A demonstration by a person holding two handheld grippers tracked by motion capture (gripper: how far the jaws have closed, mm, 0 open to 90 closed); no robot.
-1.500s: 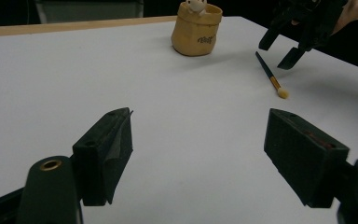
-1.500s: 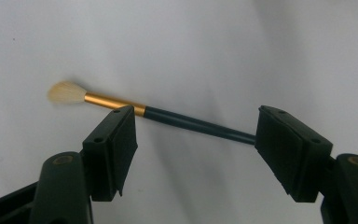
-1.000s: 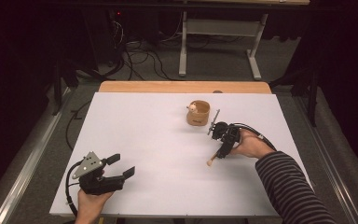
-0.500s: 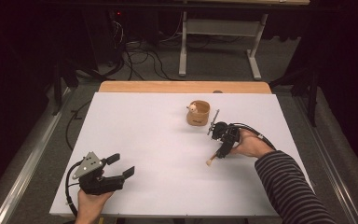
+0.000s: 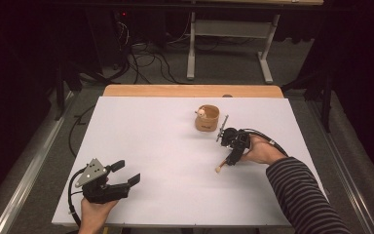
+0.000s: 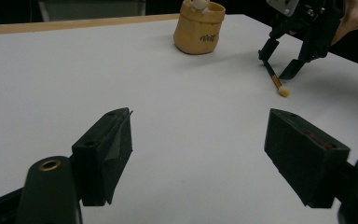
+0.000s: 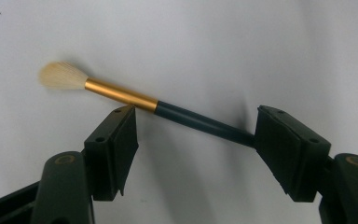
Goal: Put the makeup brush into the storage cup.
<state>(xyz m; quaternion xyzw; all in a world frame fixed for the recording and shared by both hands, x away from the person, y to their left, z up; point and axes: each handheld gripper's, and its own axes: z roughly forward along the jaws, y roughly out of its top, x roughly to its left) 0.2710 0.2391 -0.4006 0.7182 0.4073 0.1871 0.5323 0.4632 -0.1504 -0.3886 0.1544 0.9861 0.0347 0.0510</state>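
White table (image 5: 151, 146) bearing a dark-handled, gold-ferruled brush with pale bristles (image 7: 135, 100), lying flat between the spread jaws of my right claw (image 7: 196, 140); my left claw (image 6: 200, 154), released, rests well apart.

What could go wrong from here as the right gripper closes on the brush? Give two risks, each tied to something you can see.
1. The right gripper has open jaws straddling the brush, which lies slantwise between them; closing may spin or roll it rather than clamp it.
2. The tan cup stands close behind that gripper and already holds something; a hasty lift toward it could knock it over.
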